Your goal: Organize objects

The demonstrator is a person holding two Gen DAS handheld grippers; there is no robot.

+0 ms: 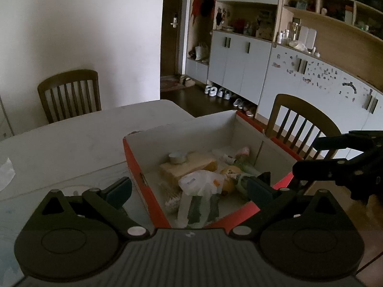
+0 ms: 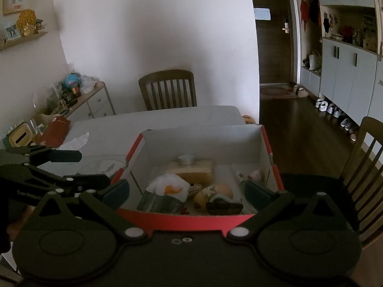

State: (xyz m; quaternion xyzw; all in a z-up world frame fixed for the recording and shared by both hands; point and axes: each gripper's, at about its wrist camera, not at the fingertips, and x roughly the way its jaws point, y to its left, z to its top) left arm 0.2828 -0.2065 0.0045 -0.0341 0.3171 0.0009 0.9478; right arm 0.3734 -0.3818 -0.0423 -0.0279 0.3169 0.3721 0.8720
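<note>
Red-sided cardboard box (image 2: pixel 201 220) of small objects, with both grippers hovering spread at its near end.

Cardboard walls, white inside, hold a tan wooden block (image 2: pixel 194 173) with a small metal tin (image 2: pixel 186 159) on top, a white plastic bag (image 2: pixel 171 187) and a yellowish round item (image 2: pixel 216 191), all lying toward the near half of the box on the white table (image 2: pixel 167 117). Right gripper (image 2: pixel 186 192) sits just before the near wall, fingers wide apart and holding nothing. Left gripper (image 1: pixel 189 189) hangs over the box's near left corner, also spread and empty, the bag directly between its fingers.
</note>
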